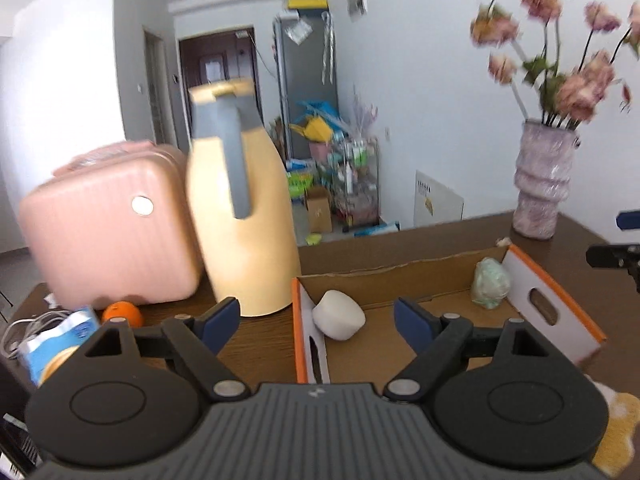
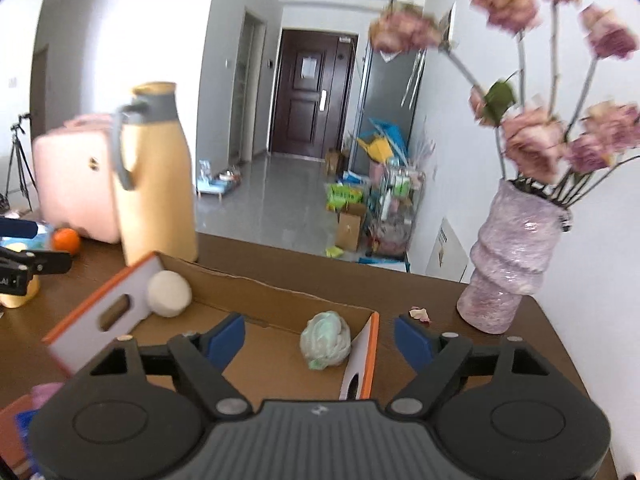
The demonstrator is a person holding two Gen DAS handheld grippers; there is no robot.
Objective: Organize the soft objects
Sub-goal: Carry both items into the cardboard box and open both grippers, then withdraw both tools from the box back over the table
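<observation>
A hallway room, and a brown tabletop [image 1: 260, 344] carrying the cardboard box [image 2: 264, 300]. Two soft things are already inside it: a white ball [image 1: 338, 314] at its 9 o'clock end, a pale green bundle [image 2: 326, 339] at 3 o'clock. The left claw [image 1: 317, 316] and right claw [image 2: 319, 334] both hang spread, empty. Possibly more remains at 5 o'clock: a yellow plush [image 1: 616, 436].
</observation>
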